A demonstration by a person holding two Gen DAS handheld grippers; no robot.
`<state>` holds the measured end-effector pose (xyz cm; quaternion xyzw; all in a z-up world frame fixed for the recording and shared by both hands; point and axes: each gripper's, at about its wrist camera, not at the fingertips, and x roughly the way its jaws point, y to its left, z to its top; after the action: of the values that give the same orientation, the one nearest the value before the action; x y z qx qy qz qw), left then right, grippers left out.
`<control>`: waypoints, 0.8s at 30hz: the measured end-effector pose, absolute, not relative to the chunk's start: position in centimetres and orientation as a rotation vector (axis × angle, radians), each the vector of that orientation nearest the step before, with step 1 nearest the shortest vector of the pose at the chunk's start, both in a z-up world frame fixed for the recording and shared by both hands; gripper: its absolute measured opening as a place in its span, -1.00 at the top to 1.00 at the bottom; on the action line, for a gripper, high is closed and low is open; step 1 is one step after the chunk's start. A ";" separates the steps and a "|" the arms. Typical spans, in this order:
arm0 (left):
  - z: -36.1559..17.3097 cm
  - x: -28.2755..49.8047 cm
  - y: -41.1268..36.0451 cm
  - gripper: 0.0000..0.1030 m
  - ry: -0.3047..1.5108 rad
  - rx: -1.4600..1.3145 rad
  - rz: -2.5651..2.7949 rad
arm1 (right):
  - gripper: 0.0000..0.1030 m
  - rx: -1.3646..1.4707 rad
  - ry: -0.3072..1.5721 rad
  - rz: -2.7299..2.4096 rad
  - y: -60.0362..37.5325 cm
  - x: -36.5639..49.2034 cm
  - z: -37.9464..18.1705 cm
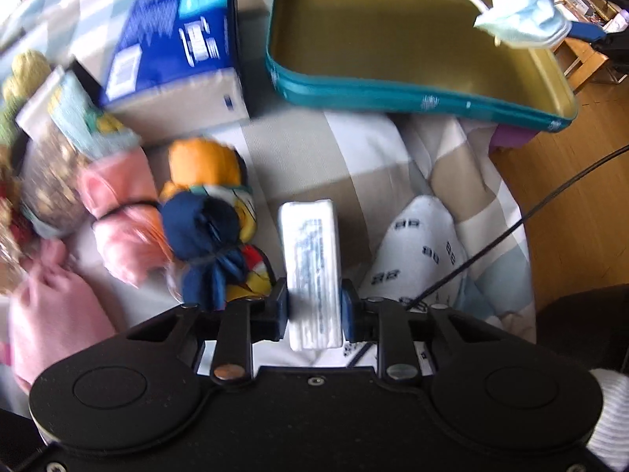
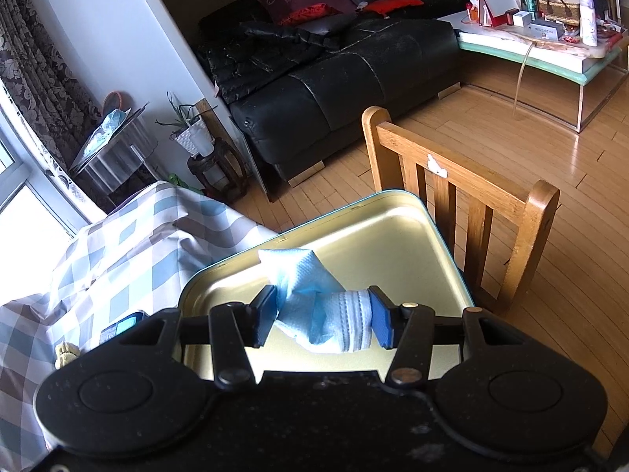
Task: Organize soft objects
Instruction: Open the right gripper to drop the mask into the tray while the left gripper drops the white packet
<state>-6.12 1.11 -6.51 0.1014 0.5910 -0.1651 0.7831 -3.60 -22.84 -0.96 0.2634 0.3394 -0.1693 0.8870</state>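
Soft things are spread on the checked cloth (image 1: 298,145) at the left of the left wrist view: a pink bundle (image 1: 122,212), then an orange one (image 1: 204,163), then a dark blue bundle (image 1: 204,232) tied at one end. These lie just beside the left gripper (image 1: 314,308), on its left side. A blue and white box (image 1: 177,43) is seen behind them. Between the fingers of the left gripper a white tissue packet (image 1: 310,259) is clamped, standing on its narrow side; the jaws are closed nearly fully against it. To the right of the packet a white sock (image 1: 420,244) with dark marks lies on the cloth, near the gripper but apart from it. Farther back, a teal tin tray (image 1: 393,90) with a gold inside is placed at the table edge.

In the right wrist view, the right gripper (image 2: 322,320) is closed on a light blue cloth (image 2: 314,295), crumpled and partly rolled, which is held above the tray. A wooden chair (image 2: 471,204) is seen to the right, beyond the tray.
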 end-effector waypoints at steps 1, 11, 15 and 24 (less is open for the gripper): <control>-5.9 -6.1 1.1 0.52 1.255 0.227 -0.357 | 0.03 0.547 0.705 -0.352 -22.8 -3.6 -0.9; -0.5 -2.6 0.2 0.52 1.093 0.182 -0.388 | 0.03 0.543 0.696 -0.345 -22.7 -3.7 -0.7; 1.1 -0.1 -1.3 0.52 1.011 0.152 -0.396 | 0.03 0.539 0.694 -0.347 -22.6 -3.9 -0.7; 3.4 4.1 -4.4 0.46 0.898 0.126 -0.429 | 0.02 0.524 0.701 -0.364 -22.5 -3.9 -0.6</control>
<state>4.14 -4.42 3.37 0.0604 0.4304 -0.2057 0.8768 -3.93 -22.55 -0.60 0.2524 0.3376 -0.1754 0.8897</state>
